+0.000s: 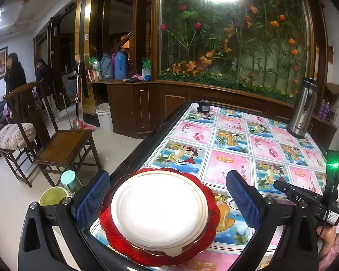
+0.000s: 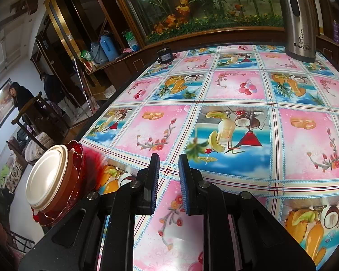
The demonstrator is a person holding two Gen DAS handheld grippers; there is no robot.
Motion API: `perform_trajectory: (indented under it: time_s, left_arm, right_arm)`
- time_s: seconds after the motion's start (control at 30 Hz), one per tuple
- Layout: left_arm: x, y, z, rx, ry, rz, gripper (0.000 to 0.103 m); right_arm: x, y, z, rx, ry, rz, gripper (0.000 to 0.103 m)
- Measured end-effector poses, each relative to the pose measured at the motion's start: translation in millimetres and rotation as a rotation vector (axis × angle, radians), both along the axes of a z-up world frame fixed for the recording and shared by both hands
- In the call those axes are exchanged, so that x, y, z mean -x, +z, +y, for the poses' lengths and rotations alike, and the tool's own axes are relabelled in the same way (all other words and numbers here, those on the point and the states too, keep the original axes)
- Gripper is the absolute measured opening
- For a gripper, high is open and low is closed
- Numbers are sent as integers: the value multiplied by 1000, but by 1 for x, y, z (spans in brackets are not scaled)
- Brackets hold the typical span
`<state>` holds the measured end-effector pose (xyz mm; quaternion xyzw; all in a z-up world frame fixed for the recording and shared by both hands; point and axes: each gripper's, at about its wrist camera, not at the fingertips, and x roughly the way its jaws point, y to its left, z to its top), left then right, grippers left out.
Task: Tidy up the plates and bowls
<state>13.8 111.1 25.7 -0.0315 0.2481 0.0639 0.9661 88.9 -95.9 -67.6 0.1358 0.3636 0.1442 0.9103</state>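
Observation:
A stack of white disposable bowls [image 1: 160,210] sits on red scalloped glass plates [image 1: 115,232] at the near left corner of the table. My left gripper [image 1: 168,199] stands wide open around the stack, a blue pad on each side, neither pressing on it. In the right wrist view the same white bowls [image 2: 47,176] and red plates [image 2: 78,158] lie off to the left. My right gripper [image 2: 168,164] hovers over the bare tablecloth, its jaws nearly together with nothing between them. My right gripper [image 1: 280,184] also shows side-on in the left wrist view, right of the stack.
A steel thermos jug [image 2: 299,18] stands at the table's far right and a small black device [image 2: 166,56] at the far edge. The fruit-print tablecloth [image 2: 237,90] covers the table. Left of the table are a wooden chair [image 1: 61,144], a green-filled cup [image 1: 53,195] and two people.

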Motion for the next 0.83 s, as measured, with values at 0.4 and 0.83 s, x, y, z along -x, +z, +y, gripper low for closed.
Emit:
perform_trajectory:
  time_s: [0.4, 0.83]
  left_arm:
    - [14, -6, -3, -13, 65, 17, 103]
    - [27, -14, 16, 43, 123, 28, 103]
  right_arm:
    - [48, 17, 40, -93, 173, -82, 27]
    - [98, 42, 126, -21, 394, -164, 35]
